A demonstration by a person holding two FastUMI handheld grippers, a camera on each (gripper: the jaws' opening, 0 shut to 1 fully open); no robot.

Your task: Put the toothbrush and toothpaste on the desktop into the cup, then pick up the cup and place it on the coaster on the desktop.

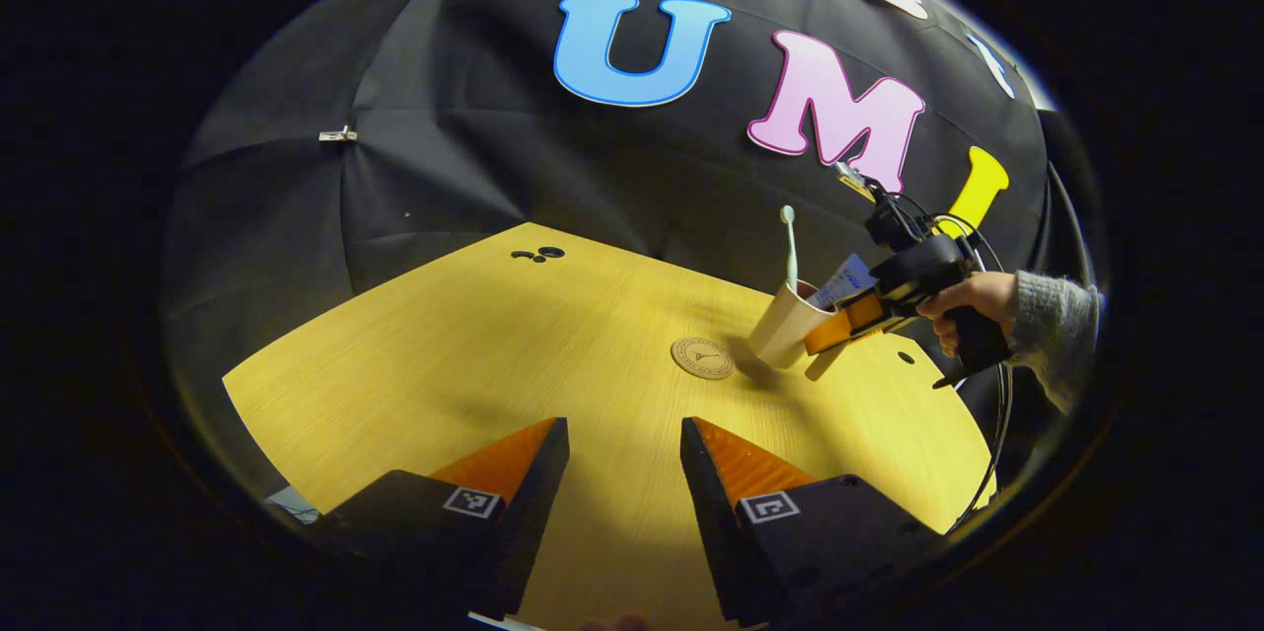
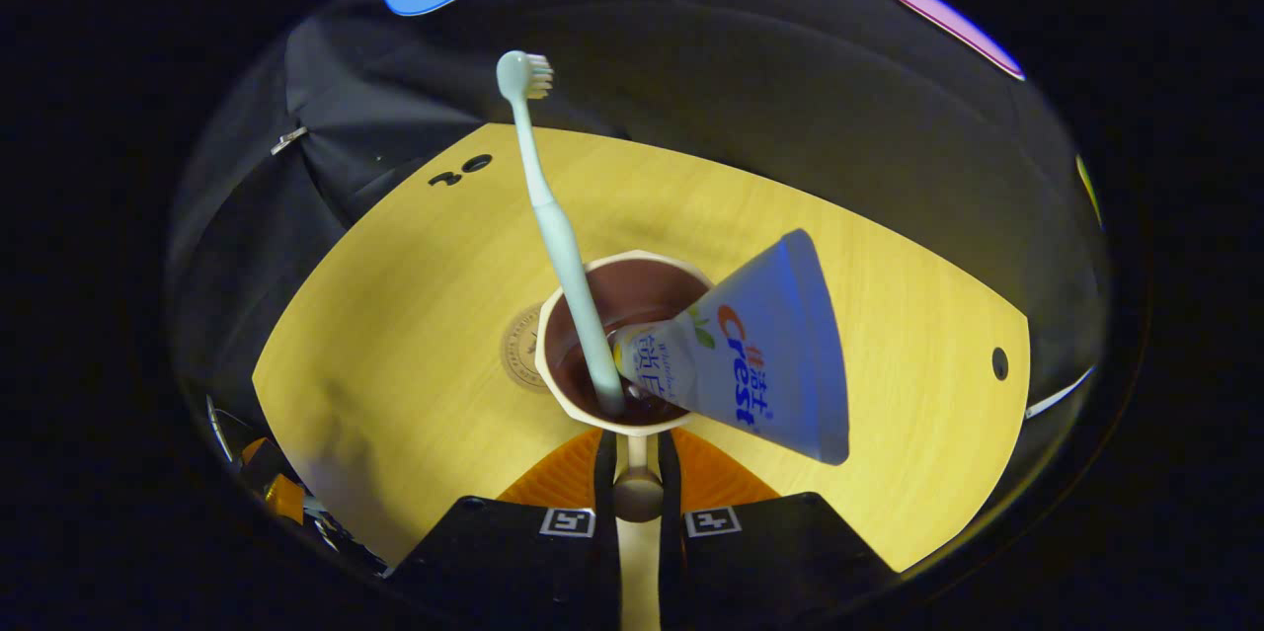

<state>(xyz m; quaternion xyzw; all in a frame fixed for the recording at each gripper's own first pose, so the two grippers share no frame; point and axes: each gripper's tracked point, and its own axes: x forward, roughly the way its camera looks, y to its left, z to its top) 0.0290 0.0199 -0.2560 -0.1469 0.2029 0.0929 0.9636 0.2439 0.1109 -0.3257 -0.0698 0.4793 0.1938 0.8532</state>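
With brush (image 2: 561, 234) and paste (image 2: 760, 354) in the cup (image 2: 592, 414), the right gripper (image 2: 638, 473), clamped on its handle (image 2: 638, 488), lifts it tilted beside the coaster (image 1: 702, 357); next, level and lower it there, while the left gripper (image 1: 624, 448) idles, jaws apart.

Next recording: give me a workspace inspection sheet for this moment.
Surface: wooden desktop, bare, with small holes.
Job's things: cup tilted, lifted beside the coaster, not on it; toothbrush and toothpaste inside the cup.
Clutter: nothing seen.
Grippers: right gripper shut on the cup's handle; left gripper open, holding nothing.
Cables: black cables behind the right gripper.
Surroundings: black cloth wall; a hand in a grey sleeve.
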